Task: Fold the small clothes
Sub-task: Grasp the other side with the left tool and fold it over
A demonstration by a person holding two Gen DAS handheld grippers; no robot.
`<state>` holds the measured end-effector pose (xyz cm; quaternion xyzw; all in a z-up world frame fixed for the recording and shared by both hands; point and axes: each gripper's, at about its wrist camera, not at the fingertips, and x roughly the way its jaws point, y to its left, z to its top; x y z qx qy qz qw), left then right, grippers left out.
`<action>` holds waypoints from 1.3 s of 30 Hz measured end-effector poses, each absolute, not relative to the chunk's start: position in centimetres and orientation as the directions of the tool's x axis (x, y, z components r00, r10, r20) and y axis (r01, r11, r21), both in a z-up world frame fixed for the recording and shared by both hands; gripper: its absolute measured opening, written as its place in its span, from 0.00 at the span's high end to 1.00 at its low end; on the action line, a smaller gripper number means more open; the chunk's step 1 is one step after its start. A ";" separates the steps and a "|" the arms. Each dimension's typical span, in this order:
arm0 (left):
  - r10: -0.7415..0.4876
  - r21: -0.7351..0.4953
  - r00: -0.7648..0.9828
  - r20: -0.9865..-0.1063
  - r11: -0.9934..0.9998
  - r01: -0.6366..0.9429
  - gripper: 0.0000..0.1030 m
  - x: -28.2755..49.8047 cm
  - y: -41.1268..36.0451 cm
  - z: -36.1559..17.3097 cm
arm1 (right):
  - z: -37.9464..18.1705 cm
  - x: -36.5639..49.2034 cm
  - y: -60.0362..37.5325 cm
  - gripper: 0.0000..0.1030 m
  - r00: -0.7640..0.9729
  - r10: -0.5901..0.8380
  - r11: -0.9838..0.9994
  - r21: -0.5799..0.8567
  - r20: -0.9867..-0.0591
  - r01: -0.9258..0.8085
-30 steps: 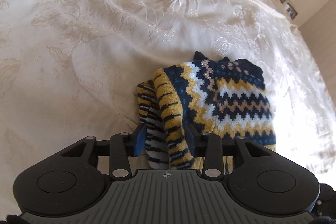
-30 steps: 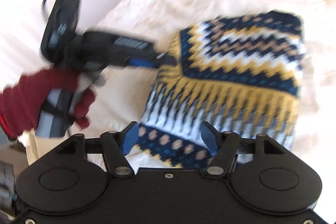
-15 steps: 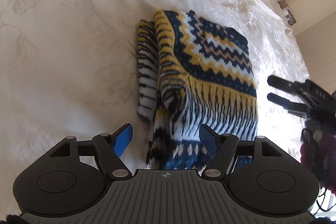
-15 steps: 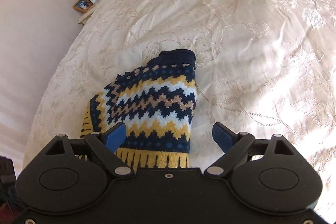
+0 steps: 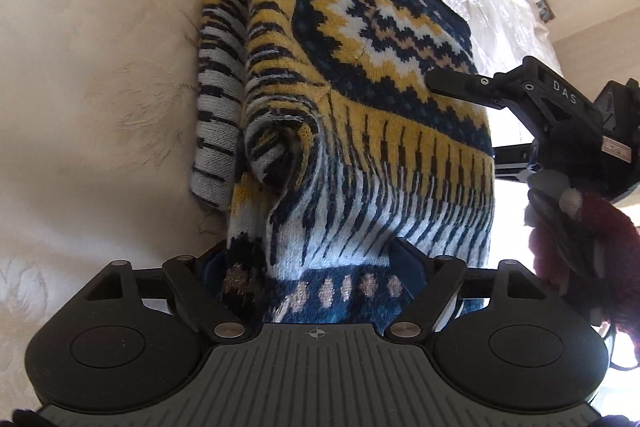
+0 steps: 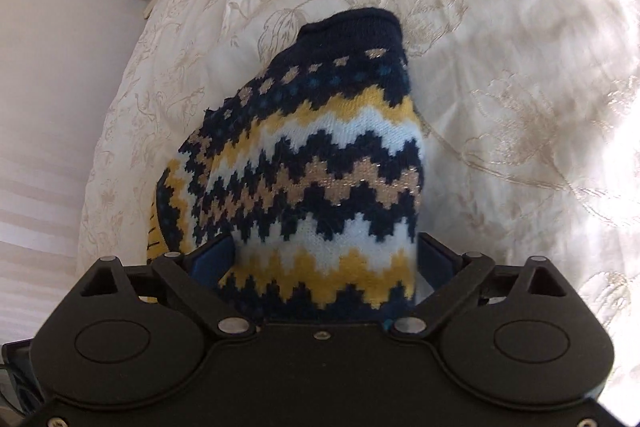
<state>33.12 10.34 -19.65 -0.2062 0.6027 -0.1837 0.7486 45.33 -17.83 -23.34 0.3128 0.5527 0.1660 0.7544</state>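
both tongs point(image 5: 312, 263) point(image 6: 326, 259) spread wide around the folded sweater point(image 5: 360, 99) on the bedspread point(image 5: 100, 67).

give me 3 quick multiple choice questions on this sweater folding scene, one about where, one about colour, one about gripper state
1. The knit sweater lies on:
A. a cream embroidered bedspread
B. a wooden table
C. a tiled floor

2. The sweater's narrow end is:
A. red
B. navy
C. green

3. The left gripper is:
A. wide open over bare bedding
B. shut on nothing
C. open, fingers either side of the sweater's near edge

Answers:
1 A, pale embroidered fabric surrounds the sweater.
2 B, the right wrist view shows a solid navy band.
3 C, knit fills the gap between the spread fingers.
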 end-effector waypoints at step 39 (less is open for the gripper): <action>-0.595 -0.603 0.189 -0.781 0.798 0.017 0.52 11.7 6.8 -19.2 | -15.9 34.1 -18.7 0.36 0.265 0.437 0.885 0.463 -0.860 0.044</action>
